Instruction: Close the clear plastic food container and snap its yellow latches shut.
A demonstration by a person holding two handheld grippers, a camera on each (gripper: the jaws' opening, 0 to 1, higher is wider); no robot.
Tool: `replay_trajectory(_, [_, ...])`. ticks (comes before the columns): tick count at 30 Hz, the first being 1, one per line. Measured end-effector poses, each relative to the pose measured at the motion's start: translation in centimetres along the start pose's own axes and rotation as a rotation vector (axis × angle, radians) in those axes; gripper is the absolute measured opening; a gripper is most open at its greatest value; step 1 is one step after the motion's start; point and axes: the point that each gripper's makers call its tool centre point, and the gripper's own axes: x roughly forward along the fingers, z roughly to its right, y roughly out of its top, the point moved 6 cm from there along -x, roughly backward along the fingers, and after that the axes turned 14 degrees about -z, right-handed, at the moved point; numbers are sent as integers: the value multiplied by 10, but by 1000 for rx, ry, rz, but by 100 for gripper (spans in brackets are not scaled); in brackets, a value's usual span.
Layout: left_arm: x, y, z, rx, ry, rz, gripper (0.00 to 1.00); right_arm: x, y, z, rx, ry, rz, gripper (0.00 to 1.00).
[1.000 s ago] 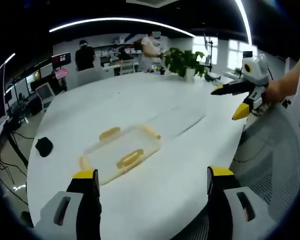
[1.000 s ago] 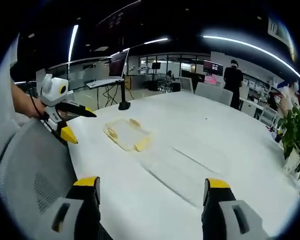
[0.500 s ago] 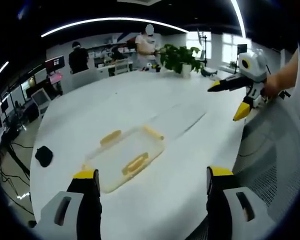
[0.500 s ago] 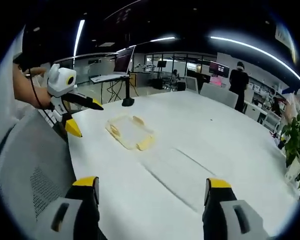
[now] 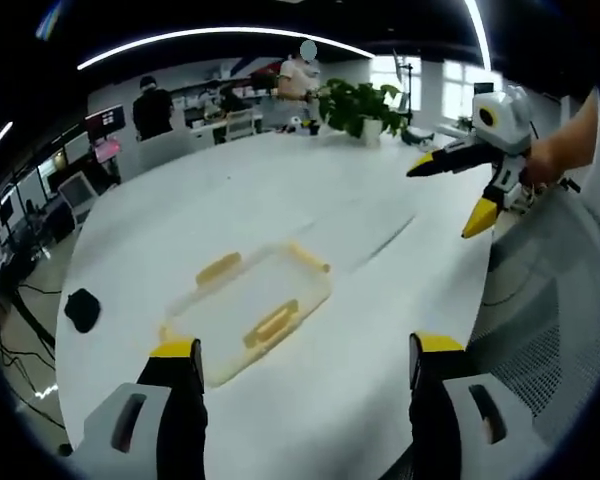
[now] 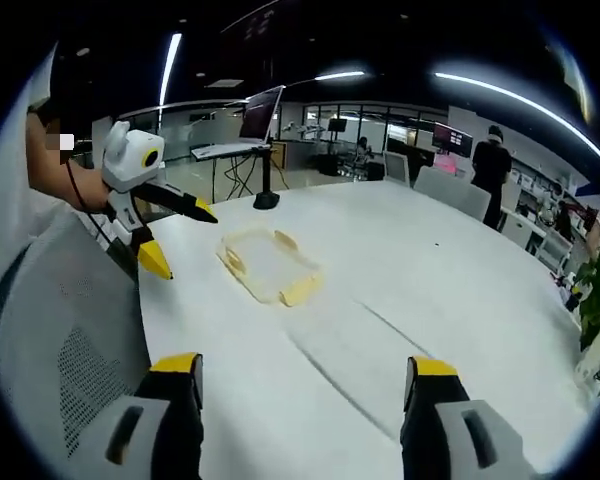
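In your left gripper view, a small dark object [image 5: 82, 309] lies near the left edge of the white worktop [image 5: 280, 210], well apart from everything else. Further right, the clear plastic food container [image 5: 248, 312] rests flat on the worktop just ahead of your left tongs [image 5: 302, 362], whose jaws stand wide apart with nothing between them and touch nothing. The container's yellow latches [image 5: 272, 324] show along its edges; whether they are snapped down is not clear. Beyond it, a long faint seam runs across the worktop, and a potted plant [image 5: 358, 105] stands at the far edge, with people by the desks behind. At the far right your right tongs [image 5: 445, 188] hang in the air above the worktop edge, held by your hand [image 5: 548, 163], jaws spread and empty, over the grey mesh chair back [image 5: 550, 300].

In your right gripper view, your left tongs [image 6: 180, 238] sit at the left, jaws parted, just beside the container [image 6: 269, 265] but not touching it. The right tongs [image 6: 298, 365] at the bottom are open and empty, well back from the container. A monitor on a stand [image 6: 265, 125] rises at the worktop's far edge.
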Motion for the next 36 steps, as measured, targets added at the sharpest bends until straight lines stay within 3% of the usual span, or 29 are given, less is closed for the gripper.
replay_trajectory(18, [6,-1,-12,45,1,-26,81,14,12,1,-71,38,-13,78])
replay_trajectory(36, [9,-3,-44,71,14,-55,80,35,26,3,-117,69,-29,74])
